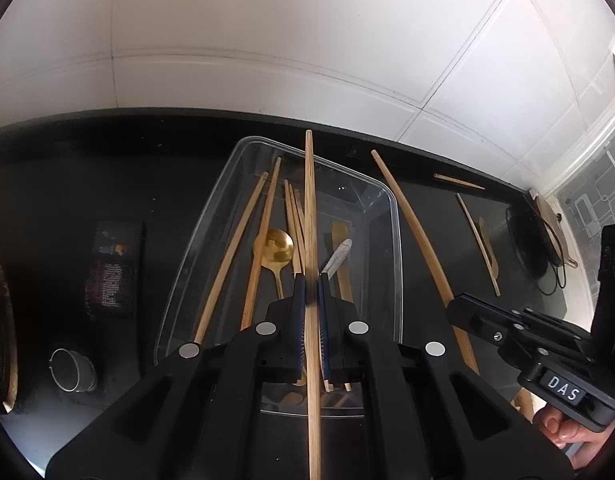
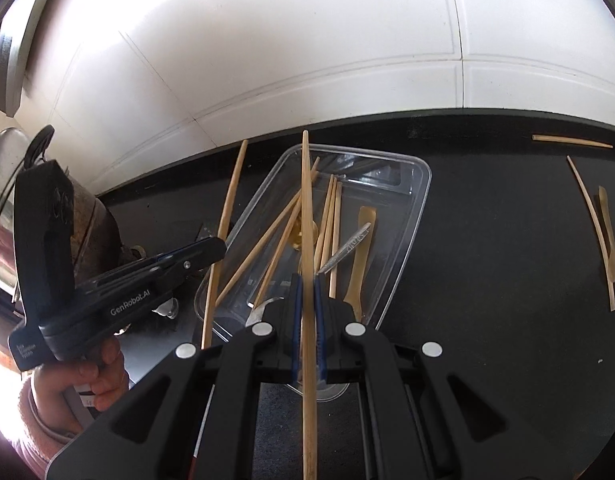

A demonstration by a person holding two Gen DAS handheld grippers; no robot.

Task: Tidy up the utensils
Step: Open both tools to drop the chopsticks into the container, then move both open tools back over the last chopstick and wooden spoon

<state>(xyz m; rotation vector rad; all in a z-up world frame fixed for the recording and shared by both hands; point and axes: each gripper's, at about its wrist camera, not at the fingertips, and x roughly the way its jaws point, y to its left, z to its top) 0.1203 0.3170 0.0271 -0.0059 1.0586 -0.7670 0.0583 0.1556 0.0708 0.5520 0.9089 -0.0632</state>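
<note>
Each tool, left tool (image 1: 311, 280) and right tool (image 2: 306, 280), was clenched on a long wooden chopstick (image 1: 310, 208) (image 2: 306, 200) poised over the clear plastic tray (image 1: 391, 216) on the black tabletop (image 1: 67, 184). The tray already held several chopsticks, a gold spoon (image 1: 273, 249) and flat bamboo pieces. By my reading the job was past halfway, with a few thin wooden sticks (image 2: 591, 216) left loose beside it.

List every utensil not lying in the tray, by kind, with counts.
Chopsticks: 4, one in the left claw, one in the right claw, two loose on the counter
Bamboo spatula: 1, on the counter
Total: 5
</note>
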